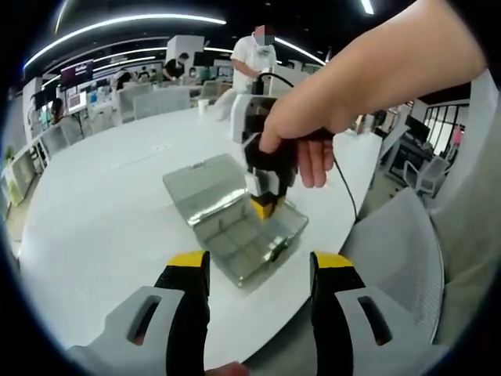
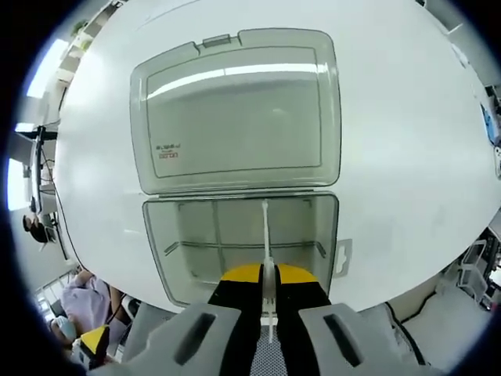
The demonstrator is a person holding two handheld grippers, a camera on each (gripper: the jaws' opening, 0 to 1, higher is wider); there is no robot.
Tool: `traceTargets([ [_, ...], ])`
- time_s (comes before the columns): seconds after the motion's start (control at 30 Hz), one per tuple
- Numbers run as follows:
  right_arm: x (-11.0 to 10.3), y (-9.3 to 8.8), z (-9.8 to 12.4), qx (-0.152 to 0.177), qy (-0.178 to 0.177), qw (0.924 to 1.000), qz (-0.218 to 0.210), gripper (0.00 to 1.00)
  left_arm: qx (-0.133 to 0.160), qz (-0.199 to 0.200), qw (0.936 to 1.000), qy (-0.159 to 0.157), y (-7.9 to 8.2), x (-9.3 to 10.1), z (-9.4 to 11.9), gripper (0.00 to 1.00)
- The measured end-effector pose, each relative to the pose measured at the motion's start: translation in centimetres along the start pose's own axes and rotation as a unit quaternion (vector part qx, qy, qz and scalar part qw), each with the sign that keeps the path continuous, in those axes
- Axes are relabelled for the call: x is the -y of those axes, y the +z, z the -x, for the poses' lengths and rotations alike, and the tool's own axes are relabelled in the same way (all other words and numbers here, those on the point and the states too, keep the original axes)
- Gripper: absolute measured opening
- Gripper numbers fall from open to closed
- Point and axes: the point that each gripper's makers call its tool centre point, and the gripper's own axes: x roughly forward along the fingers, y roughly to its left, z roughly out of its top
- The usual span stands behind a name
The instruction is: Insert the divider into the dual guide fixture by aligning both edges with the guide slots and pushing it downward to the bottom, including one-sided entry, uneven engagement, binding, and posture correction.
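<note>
A clear plastic box [image 1: 258,235] lies on the white table with its lid [image 1: 205,182] swung open and flat. In the right gripper view the box base [image 2: 196,235] is just below the lid [image 2: 235,117]. My right gripper [image 2: 268,276] is shut on a thin clear divider [image 2: 266,231], seen edge-on and reaching across the base toward the hinge-side wall. A long cross rib [image 2: 203,244] runs inside the base. In the left gripper view a hand holds the right gripper [image 1: 264,205] down over the box. My left gripper [image 1: 260,265] is open, back from the box, holding nothing.
The round white table [image 1: 102,204] has bare room around the box. A grey chair [image 1: 399,251] stands at its near right edge. More chairs, desks and people stand beyond the far edge. A cable [image 1: 344,188] trails from the right gripper.
</note>
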Motion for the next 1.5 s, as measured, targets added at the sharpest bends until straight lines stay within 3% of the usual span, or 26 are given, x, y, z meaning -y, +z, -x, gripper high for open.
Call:
traceTargets([
  [0.37,0.1,0.1,-0.5,0.004,0.002,1.0,0.004,0.0,-0.001,0.003,1.0,0.002,-0.2,-0.1,0.0,0.5],
  [0.57,0.0,-1.1,-0.1,0.005,0.0,0.9999,0.009,0.0,0.001,0.004,1.0,0.002,-0.2,-0.1,0.0,0.5],
  [1.5,-0.1,-0.6,-2.0,0.009,0.026,0.9988,0.04,0.0,0.008,0.016,0.9998,0.005,-0.3,-0.3,-0.1,0.5],
])
